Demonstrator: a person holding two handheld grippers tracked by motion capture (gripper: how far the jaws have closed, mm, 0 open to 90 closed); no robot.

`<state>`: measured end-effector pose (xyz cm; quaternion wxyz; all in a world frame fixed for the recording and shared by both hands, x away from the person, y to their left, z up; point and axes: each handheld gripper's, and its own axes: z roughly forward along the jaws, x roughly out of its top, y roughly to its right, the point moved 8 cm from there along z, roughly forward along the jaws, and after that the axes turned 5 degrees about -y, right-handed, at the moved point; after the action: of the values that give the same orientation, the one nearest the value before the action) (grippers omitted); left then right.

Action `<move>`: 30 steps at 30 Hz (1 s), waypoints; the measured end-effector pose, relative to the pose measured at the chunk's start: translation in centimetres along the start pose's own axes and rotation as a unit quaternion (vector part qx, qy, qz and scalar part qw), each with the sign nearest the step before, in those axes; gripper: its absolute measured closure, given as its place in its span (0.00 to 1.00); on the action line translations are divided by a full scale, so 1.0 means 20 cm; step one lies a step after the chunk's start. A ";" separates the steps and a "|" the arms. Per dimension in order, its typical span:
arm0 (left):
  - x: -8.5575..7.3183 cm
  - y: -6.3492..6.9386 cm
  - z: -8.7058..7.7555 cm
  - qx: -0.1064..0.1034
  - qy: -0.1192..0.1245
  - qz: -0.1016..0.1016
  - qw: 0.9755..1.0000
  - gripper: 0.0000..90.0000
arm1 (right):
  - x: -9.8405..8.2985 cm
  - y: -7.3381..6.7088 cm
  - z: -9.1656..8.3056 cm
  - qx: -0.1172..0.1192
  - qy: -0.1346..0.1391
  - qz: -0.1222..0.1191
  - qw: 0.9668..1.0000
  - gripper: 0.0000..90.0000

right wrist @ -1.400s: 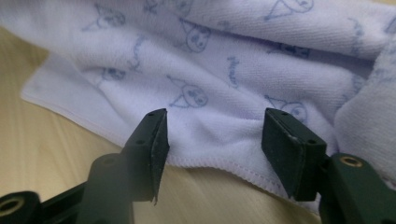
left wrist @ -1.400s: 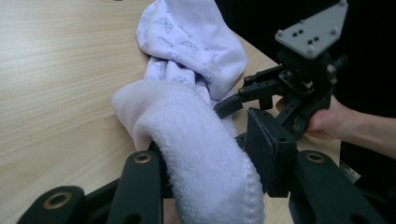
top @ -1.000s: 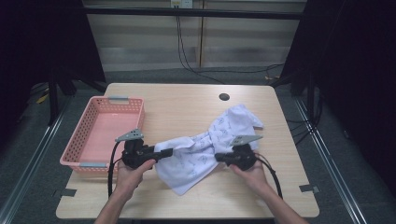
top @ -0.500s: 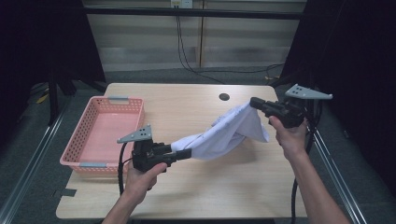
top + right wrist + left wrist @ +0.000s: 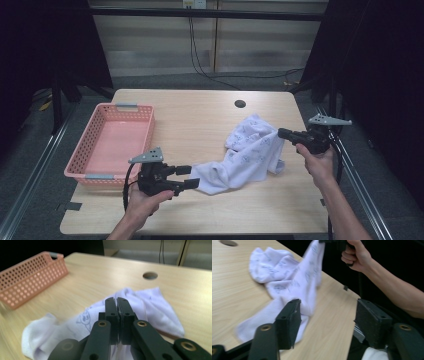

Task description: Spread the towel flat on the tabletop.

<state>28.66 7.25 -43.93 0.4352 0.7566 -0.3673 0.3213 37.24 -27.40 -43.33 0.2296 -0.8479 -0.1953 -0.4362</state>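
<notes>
While the right gripper point(image 5: 283, 133) pinches one corner of the white towel point(image 5: 245, 157) near the tabletop's right edge, the left gripper point(image 5: 192, 176) has just been opening, jaws apparently empty; regrip the free corner squarely before spreading.

Left gripper point(image 5: 186, 176): held low in the left hand point(image 5: 142, 202), pointing level toward the right side of the high view. Its 2 jaws have just been opening and now stand apart, pads free. Right gripper point(image 5: 281, 133): raised in the right hand point(image 5: 316, 162), forearm extended, pointing left, jaws clamped together on white cloth point(image 5: 245, 155).
</notes>
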 end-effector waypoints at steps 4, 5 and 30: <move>0.00 -0.13 0.10 0.015 -0.014 -0.013 1.000 0.59 | -0.08 0.05 0.07 -0.005 -0.029 0.005 1.000 0.97; -0.01 -0.16 0.12 0.022 -0.017 -0.016 0.999 0.62 | -0.10 0.07 0.09 -0.012 -0.035 0.008 0.999 0.94; -0.21 -0.51 0.38 0.084 -0.108 -0.067 0.988 0.64 | -0.67 -0.24 0.22 0.034 -0.175 -0.056 0.982 0.61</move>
<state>36.26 5.24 -54.84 0.3491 0.8434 -0.3322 0.2377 30.29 -22.80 -55.59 0.1954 -0.8905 -0.2944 -0.2867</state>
